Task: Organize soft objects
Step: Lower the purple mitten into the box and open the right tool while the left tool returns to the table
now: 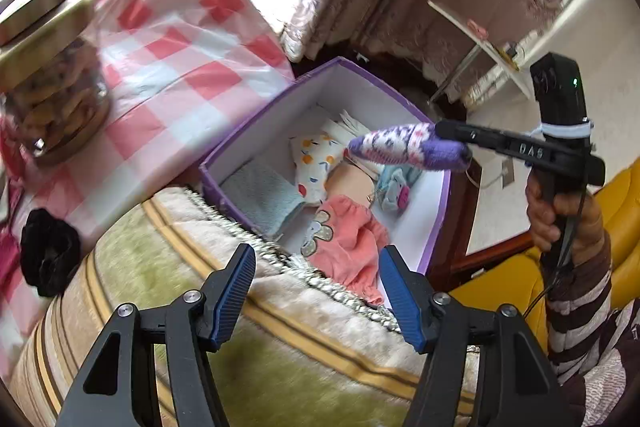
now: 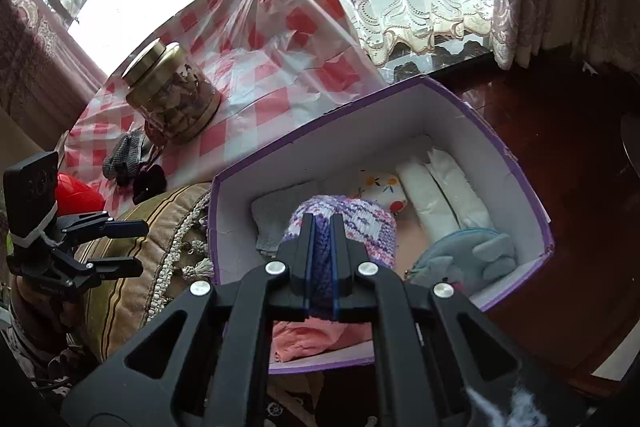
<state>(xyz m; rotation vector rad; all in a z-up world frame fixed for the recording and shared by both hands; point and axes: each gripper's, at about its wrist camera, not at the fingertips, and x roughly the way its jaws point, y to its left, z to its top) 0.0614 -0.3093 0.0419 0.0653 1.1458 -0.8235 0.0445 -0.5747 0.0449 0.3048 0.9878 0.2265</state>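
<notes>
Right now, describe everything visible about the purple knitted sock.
The purple knitted sock is thick yarn: a purple-and-white patterned body with pink flecks and one solid purple end. The right tongs are shut on that solid end. It sticks out nearly level, hanging in the air above the open purple box, apparently touching nothing but the tongs.

Box (image 2: 400, 115) directly ahead of right tool (image 2: 322, 267); folded cloths (image 2: 440, 195) inside. Jar (image 2: 172, 95) on table (image 2: 280, 39), ahead-left. Cushion (image 2: 132, 267) left, beside box.
</notes>
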